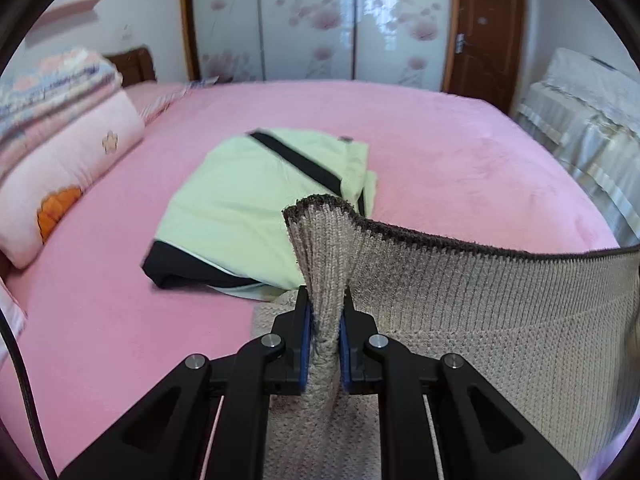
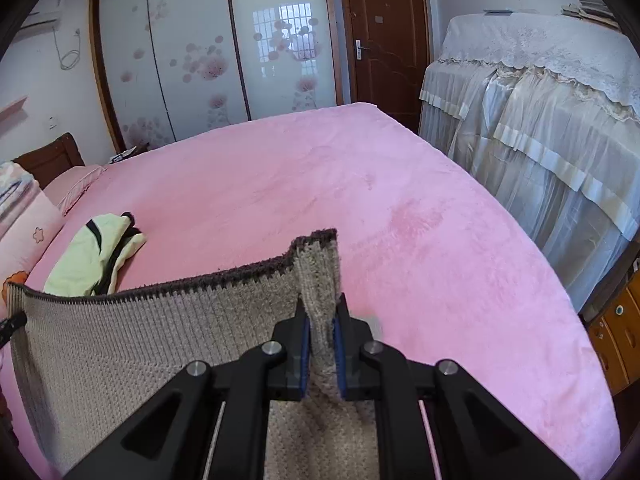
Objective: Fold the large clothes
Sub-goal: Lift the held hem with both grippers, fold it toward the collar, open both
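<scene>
Holding the beige knit sweater (image 1: 500, 304) by its dark-trimmed edge, one corner in each hand: my left tongs (image 1: 325, 340) are clenched on a bunched fold of the knit, and my right tongs (image 2: 320, 344) are clenched on the opposite corner the same way. The edge runs taut between the two grips and sits lifted above the pink bed (image 2: 400, 208), the rest of the sweater hanging below toward me. I judge this two-corner hold is there to keep the edge straight so it can be carried over as a clean fold. A pale green garment with black bands (image 1: 248, 208), already folded, lies on the bed beyond the sweater, set off to the pillow side, likely to leave working room. Left view shows that garment close and the stacked quilts (image 1: 60, 120) at the headboard. Right view shows instead the open stretch of bed ahead, the lace-draped furniture (image 2: 540, 120) alongside, and the brown door (image 2: 388, 40).
</scene>
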The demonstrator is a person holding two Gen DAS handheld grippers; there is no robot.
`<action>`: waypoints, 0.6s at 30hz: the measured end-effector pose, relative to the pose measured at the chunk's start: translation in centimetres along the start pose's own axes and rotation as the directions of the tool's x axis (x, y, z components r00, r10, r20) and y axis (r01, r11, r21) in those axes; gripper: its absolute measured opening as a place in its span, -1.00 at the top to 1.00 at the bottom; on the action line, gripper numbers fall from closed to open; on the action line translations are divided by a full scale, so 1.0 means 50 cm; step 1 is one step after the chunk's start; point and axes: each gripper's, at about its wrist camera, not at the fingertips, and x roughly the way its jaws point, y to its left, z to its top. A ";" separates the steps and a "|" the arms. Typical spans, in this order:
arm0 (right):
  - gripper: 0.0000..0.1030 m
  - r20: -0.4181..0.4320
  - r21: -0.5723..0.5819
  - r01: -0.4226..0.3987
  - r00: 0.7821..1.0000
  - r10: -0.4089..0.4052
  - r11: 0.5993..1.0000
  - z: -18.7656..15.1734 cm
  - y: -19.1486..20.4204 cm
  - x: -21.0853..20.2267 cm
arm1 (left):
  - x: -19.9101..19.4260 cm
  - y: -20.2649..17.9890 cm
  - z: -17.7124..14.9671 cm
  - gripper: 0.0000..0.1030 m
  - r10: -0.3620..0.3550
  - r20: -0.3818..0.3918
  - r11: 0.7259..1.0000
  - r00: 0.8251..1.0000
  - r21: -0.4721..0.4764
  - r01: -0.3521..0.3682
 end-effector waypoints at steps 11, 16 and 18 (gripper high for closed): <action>0.82 -0.105 -0.026 0.065 0.992 -0.067 0.998 -0.026 0.005 0.178 | 0.161 -0.013 -0.010 0.81 0.070 -0.046 0.998 0.997 0.005 -0.070; 0.82 -0.170 -0.007 0.107 0.980 -0.107 0.994 -0.047 -0.007 0.239 | 0.199 -0.009 -0.017 0.81 0.110 -0.046 0.994 0.993 -0.013 -0.110; 0.81 -0.196 -0.007 0.120 0.973 -0.119 0.993 -0.061 -0.012 0.258 | 0.216 -0.006 -0.022 0.81 0.115 -0.052 0.993 0.992 -0.026 -0.116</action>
